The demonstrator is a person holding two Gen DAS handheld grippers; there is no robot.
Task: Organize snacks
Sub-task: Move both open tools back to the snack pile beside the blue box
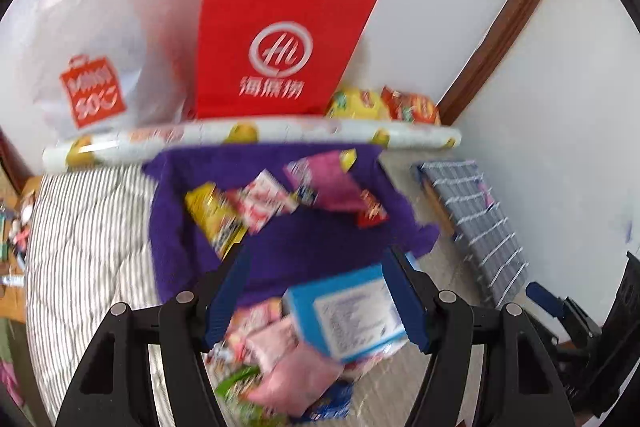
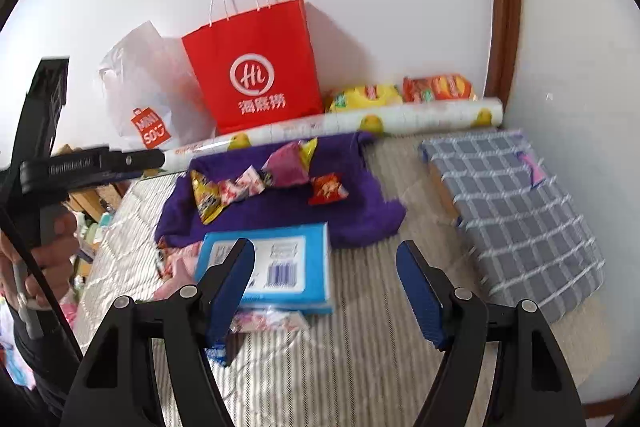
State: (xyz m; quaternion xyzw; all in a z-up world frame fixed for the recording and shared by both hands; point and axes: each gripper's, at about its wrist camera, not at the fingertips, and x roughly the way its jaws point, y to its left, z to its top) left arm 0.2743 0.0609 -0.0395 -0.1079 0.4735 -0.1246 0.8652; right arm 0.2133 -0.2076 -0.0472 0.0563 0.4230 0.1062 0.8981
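Note:
A purple cloth [image 1: 316,247] [image 2: 352,215] lies on the striped bed and carries several snack packets: yellow [image 1: 216,215] [image 2: 206,197], red-and-white [image 1: 260,205] [image 2: 242,187], pink [image 1: 328,183] [image 2: 286,167] and small red [image 1: 372,213] [image 2: 327,189]. A blue box [image 1: 348,311] [image 2: 276,267] lies on a heap of pink and green packets [image 1: 280,359] at the cloth's near edge. My left gripper [image 1: 316,259] is open and empty above the cloth and box. My right gripper [image 2: 326,255] is open and empty, just right of the box.
A red paper bag [image 1: 276,43] [image 2: 256,75] and a white plastic bag [image 1: 96,47] [image 2: 148,95] stand against the wall behind a printed roll [image 1: 256,137] [image 2: 344,129]. Yellow and orange snack bags [image 2: 400,93] lie behind the roll. A checked grey cushion [image 1: 476,223] [image 2: 512,203] lies right.

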